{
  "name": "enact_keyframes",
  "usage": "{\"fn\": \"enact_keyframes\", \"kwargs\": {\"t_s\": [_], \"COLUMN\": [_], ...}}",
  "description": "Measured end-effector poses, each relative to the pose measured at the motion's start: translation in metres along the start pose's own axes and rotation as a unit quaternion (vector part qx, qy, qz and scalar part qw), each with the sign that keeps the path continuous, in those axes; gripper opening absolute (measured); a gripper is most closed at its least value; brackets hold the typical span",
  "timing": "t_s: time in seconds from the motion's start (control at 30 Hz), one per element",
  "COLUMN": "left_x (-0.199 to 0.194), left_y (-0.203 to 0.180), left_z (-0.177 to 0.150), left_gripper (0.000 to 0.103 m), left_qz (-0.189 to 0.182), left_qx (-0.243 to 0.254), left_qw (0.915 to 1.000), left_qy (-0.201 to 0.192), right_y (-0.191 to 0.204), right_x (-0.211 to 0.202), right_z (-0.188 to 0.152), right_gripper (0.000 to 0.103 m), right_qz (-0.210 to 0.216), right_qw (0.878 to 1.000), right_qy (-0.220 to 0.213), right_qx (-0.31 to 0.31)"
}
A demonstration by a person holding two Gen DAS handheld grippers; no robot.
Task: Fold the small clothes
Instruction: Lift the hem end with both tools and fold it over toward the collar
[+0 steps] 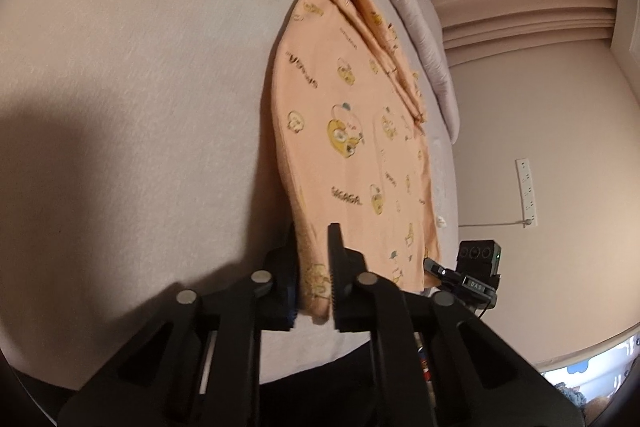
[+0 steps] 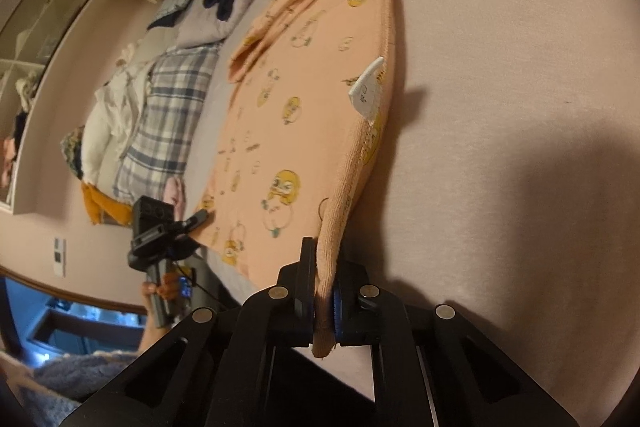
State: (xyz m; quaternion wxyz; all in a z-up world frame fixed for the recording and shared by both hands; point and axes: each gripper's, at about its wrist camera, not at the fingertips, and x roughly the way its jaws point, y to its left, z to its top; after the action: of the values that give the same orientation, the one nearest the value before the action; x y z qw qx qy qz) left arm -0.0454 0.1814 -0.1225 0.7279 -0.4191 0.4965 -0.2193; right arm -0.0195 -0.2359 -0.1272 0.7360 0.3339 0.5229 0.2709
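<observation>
Peach garment (image 1: 344, 131) is clamped at both near corners by left gripper (image 1: 312, 291) and right gripper (image 2: 324, 303); its length runs away across the bed (image 1: 140, 67).

Garment spread flat on the bed

The garment (image 1: 352, 131) lies on the bed (image 1: 140, 67) along its edge, a clothes pile (image 2: 160, 99) beyond it, each gripper clamping a near corner.

A pale pink bed sheet (image 1: 140, 67) carries a peach cartoon-print garment (image 1: 340, 115) lying flat; far off, a pile of clothes (image 2: 168, 95).
</observation>
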Motion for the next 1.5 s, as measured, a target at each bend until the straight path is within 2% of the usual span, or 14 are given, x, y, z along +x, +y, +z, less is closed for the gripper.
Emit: {"fn": "enact_keyframes", "kwargs": {"t_s": [0.27,0.53,0.67,1.5], "left_x": [-0.007,-0.007,-0.006,-0.013], "left_y": [-0.025,-0.043,-0.048,-0.058], "left_z": [0.006,0.014,0.016,0.02], "left_gripper": [0.006,0.004,0.004,0.004], "left_qz": [-0.025,-0.054,-0.064,-0.063], "left_qx": [0.031,0.048,0.051,0.063], "left_qw": [0.9986,0.9962,0.9954,0.9943], "left_qy": [-0.035,-0.048,-0.05,-0.059], "right_y": [0.013,0.031,0.034,0.04], "right_x": [-0.001,-0.003,0.0,0.001], "right_z": [0.005,0.014,0.017,0.022], "right_gripper": [0.009,0.009,0.009,0.009], "right_qz": [0.074,0.106,0.114,0.126], "right_qw": [0.997,0.992,0.991,0.989], "right_qy": [-0.033,-0.057,-0.059,-0.065], "right_qx": [-0.009,-0.029,-0.032,-0.041]}}
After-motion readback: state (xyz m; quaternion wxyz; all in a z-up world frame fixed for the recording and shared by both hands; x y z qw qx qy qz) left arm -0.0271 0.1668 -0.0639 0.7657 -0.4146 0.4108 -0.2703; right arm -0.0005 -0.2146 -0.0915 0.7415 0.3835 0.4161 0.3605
